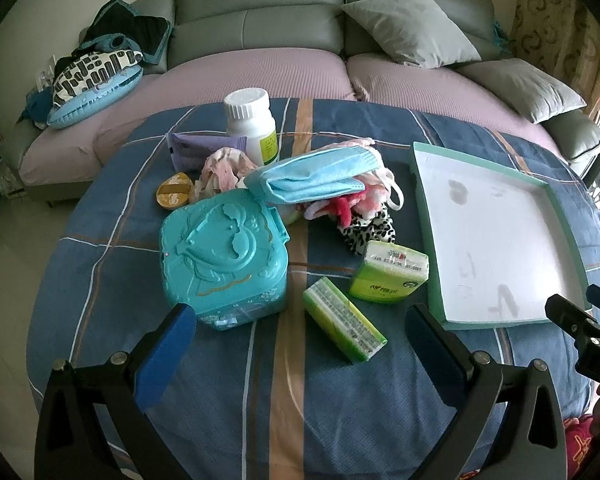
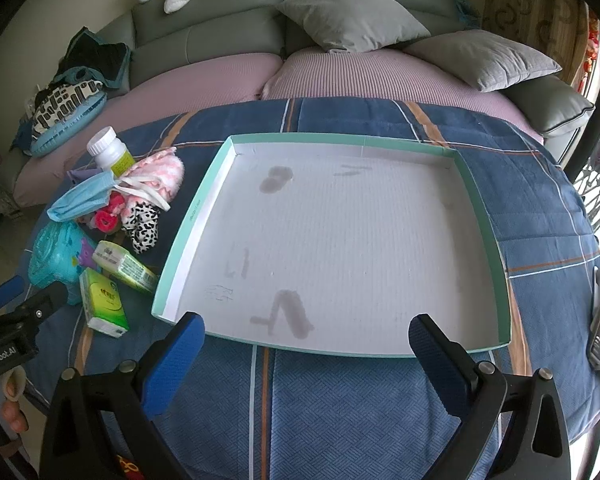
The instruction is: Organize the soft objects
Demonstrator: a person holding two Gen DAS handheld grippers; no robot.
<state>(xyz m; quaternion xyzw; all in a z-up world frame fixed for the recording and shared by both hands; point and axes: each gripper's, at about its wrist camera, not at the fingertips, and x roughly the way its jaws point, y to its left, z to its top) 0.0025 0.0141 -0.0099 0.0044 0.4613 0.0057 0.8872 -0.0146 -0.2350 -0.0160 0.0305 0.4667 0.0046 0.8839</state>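
Blue plaid cloth (image 1: 340, 400) covers the table before a grey sofa (image 1: 260, 24). Masks (image 1: 316, 176), scrunchies (image 1: 364, 208) and tissue packs (image 1: 388, 272) are heaped left of the white tray (image 2: 484, 216). Left gripper (image 1: 300, 332) and right gripper (image 2: 306, 340) are held with jaws apart, gripping nothing.

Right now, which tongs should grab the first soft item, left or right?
Left. The left tongs are open and face the pile, with the blue face mask straight ahead. The right tongs are open but front the empty tray, with the pile off to their left.
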